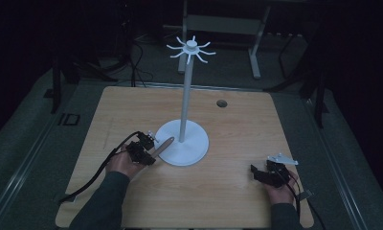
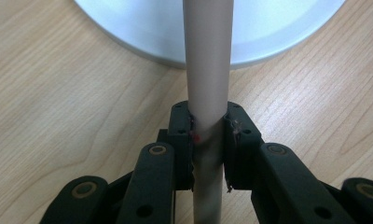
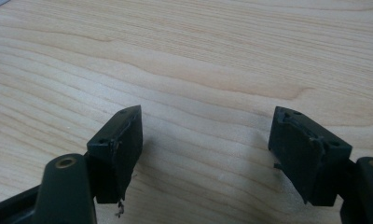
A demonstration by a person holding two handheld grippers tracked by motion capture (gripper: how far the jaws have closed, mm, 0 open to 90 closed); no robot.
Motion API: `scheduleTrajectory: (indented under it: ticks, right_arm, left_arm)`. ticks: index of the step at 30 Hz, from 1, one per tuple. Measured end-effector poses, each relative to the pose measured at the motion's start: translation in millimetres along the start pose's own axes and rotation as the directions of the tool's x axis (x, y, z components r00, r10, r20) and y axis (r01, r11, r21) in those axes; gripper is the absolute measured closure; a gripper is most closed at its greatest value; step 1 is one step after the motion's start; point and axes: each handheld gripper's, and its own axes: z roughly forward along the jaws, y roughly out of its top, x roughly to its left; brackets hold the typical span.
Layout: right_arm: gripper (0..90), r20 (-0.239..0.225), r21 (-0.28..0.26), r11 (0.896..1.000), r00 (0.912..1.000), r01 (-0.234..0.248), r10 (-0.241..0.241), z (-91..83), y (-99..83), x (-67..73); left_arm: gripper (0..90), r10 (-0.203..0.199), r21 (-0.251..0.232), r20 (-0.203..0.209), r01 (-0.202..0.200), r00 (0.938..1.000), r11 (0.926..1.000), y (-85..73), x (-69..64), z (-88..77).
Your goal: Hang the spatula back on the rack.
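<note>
1. The high view takes in a light wooden desk [image 1: 132, 105] in a dim room, with a white stand [image 1: 184, 115] near its middle: a round base [image 1: 192, 148], a tall thin pole and a crown of curved hooks [image 1: 192, 49] at the top.
2. In that view the left gripper [image 1: 149, 146], held in the person's left hand [image 1: 122, 163], sits just beside the left edge of the base and carries a slim beige rod [image 1: 163, 145] whose far end lies over the base's rim.
3. The left gripper view gives the close detail that the high view lacks: the fingers [image 2: 180, 140] are clamped on either side of the beige rod [image 2: 208, 70], which runs straight up between them and crosses the curved white edge of the base [image 2: 142, 28]. A small red mark shows on the rod beside the left finger.
4. The right gripper [image 1: 264, 173], held in the right hand [image 1: 280, 191], rests near the desk's front right corner, well apart from the stand, with a grey three-cornered plate [image 1: 281, 159] on top.
5. The right gripper view shows its fingers [image 3: 121, 144] spread wide with bare wood grain between them, grasping nothing.
6. The high view also shows a small dark round hole [image 1: 221, 103] in the far part of the desk, and a pale marking that looks like "ID" [image 1: 69, 119] on the floor at the left; I cannot read it with certainty.
</note>
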Motion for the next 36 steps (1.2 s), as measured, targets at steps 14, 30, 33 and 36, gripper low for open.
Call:
scheduleTrajectory:
  ticks: [14,30,33,36]
  right_arm:
    - [26.0,0.000,0.000,1.000,1.0000,0.000,0.000,0.0,0.0,0.0]
    - [26.0,0.000,0.000,1.000,1.0000,0.000,0.000,0.0,0.0,0.0]
    - [26.0,0.000,0.000,1.000,1.0000,0.000,0.000,0.0,0.0,0.0]
    - [26.0,0.000,0.000,1.000,1.0000,-0.001,0.001,0.0,0.0,0.1]
  left_arm:
    - [75.7,-0.044,-0.116,-0.044,0.039,0.9981,0.9925,-7.6,4.0,-19.2]
    - [75.7,-0.073,-0.227,-0.063,0.057,0.9953,0.9723,-13.6,10.2,-43.0]
    - [75.7,-0.077,-0.242,-0.066,0.059,0.9948,0.9685,-14.2,10.9,-47.0]
    - [75.7,-0.081,-0.267,-0.066,0.061,0.9945,0.9619,-15.3,11.9,-51.0]
